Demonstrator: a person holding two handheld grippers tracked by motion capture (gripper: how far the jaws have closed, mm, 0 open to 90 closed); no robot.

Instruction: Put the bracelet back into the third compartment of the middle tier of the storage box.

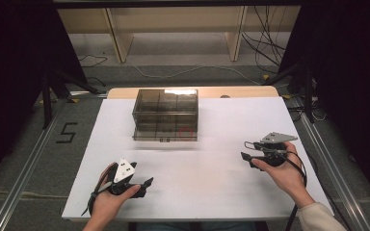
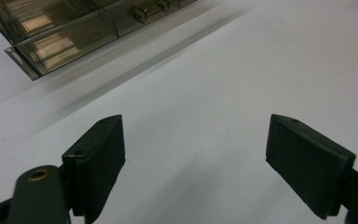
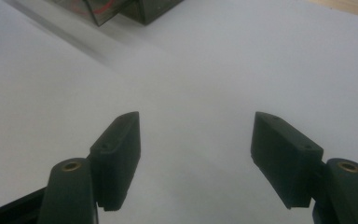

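Left gripper (image 1: 142, 185) near front-left edge of white table (image 1: 212, 178), jaws apart, nothing between. Right gripper (image 1: 247, 150) at right side, jaws likewise apart, nothing held. Smoky clear drawer box (image 1: 166, 114) standing mid-table toward far edge, well apart from both

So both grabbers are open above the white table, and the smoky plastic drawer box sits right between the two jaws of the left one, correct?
Not quite. The left gripper is open with bare white table between its jaws, as the left gripper view shows. The drawer box stands farther back. The right gripper is open too.
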